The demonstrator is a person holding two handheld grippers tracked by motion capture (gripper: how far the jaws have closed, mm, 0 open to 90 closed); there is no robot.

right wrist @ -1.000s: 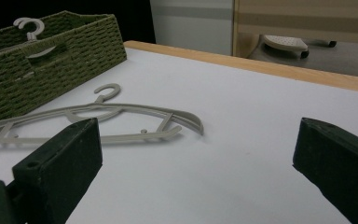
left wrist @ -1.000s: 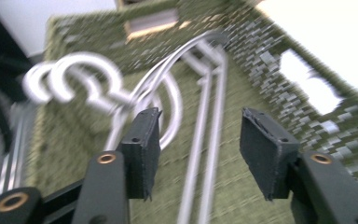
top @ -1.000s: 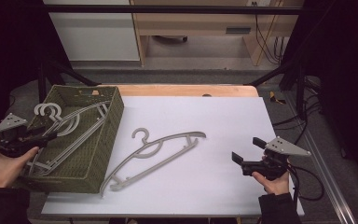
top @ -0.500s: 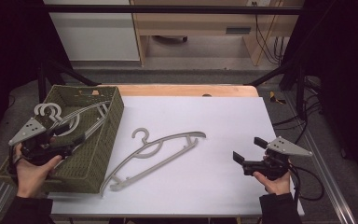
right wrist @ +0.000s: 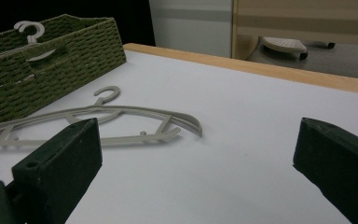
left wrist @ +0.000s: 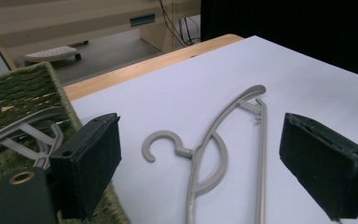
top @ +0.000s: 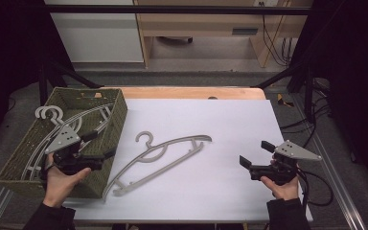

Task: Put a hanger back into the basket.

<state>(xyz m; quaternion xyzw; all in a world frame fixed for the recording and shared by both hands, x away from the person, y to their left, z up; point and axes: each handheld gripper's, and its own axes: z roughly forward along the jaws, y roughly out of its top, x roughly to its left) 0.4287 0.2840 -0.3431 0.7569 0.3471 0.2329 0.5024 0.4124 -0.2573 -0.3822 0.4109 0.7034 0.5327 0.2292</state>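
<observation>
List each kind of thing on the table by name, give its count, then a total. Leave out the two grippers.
Grey hangers: at least 2, one lying on the white tabletop, at least one in the basket; how many are stacked there is unclear.
Green woven basket: 1
Total: at least 3

obstacles: hanger (top: 158,157) mid-table; basket (top: 117,125) wall at left | free: bare table (top: 230,124) right of hanger

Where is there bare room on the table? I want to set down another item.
Free: the white table between the hanger and the right gripper, and its far strip. Crowded: the basket, with hangers inside.
</observation>
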